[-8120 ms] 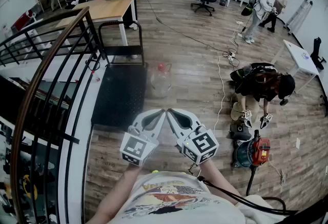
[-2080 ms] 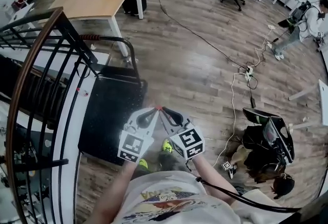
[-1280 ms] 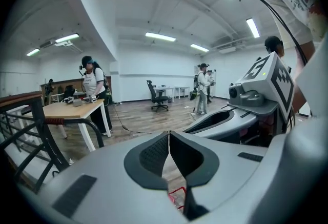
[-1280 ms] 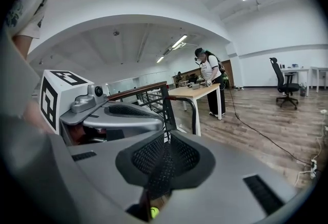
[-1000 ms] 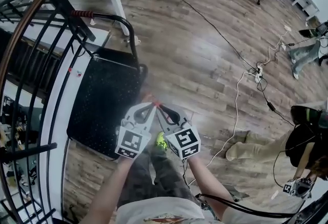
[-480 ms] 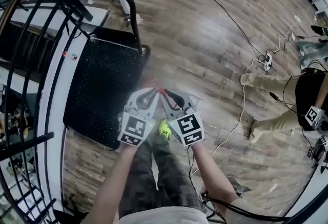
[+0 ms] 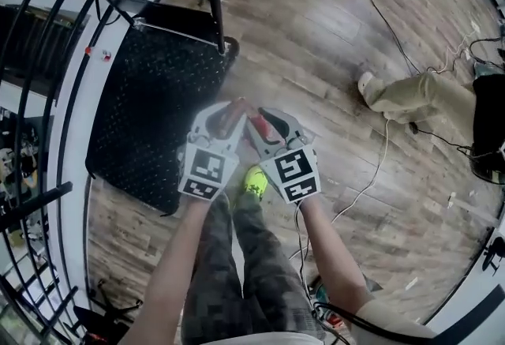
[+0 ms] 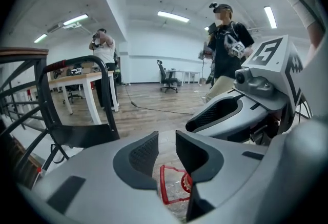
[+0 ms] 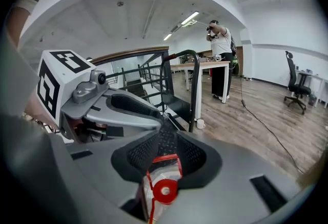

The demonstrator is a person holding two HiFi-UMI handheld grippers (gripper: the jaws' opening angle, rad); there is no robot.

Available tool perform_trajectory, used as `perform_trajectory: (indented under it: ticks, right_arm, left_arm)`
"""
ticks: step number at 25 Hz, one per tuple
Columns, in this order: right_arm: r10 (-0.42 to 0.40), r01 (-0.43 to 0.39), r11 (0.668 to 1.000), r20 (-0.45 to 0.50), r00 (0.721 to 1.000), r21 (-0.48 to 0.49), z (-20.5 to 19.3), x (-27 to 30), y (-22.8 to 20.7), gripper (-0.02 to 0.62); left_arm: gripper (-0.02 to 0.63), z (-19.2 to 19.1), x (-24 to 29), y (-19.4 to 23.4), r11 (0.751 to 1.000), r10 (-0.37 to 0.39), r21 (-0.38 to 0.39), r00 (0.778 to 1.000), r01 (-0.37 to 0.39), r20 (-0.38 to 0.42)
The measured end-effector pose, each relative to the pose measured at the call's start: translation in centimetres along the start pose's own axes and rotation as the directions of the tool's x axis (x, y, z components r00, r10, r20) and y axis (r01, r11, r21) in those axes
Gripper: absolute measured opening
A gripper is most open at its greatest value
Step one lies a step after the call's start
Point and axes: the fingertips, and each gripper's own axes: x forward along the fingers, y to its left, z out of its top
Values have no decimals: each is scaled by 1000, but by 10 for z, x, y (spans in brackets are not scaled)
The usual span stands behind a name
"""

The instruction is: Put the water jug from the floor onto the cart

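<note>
Water jug (image 9: pixel 160 174) low at cart's (image 7: pixel 142 114) right edge, between both grippers; base hidden, so cart deck or floor unclear; left gripper (image 8: pixel 166 142) jaws just opened, standing apart above red handle (image 8: pixel 162 187), not pressing; right gripper (image 9: pixel 165 141) likewise just loosened, handle and red cap (image 9: pixel 165 190) between its pads, ungripped.

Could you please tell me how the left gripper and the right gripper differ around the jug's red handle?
The left gripper shows only floor between its jaws, the red handle low in the gap; the right gripper has the handle up between its jaws, above the red cap. The left gripper is nearer the cart than the right gripper. Both have just been opening their jaws; neither seems to clamp the handle.
</note>
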Motion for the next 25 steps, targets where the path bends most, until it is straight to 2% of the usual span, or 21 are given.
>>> perform_trajectory:
  ticks: [6, 15, 19, 25]
  right_arm:
    - [7, -13, 998, -95, 995, -58, -38, 40, -11, 121]
    - [17, -43, 990, -191, 981, -132, -79, 82, -24, 135]
    - [5, -57, 977, -246, 969, -207, -93, 97, -26, 140]
    - [21, -79, 981, -307, 951, -175, -115, 118, -39, 140]
  left_arm:
    - [138, -50, 28, 16, 999, -14, -41, 998, 12, -65]
    - [164, -117, 60, 16, 995, -63, -89, 988, 51, -138]
    - [164, -138, 73, 14, 994, -78, -90, 980, 62, -183]
    - [164, -152, 95, 21, 991, -102, -100, 975, 83, -199]
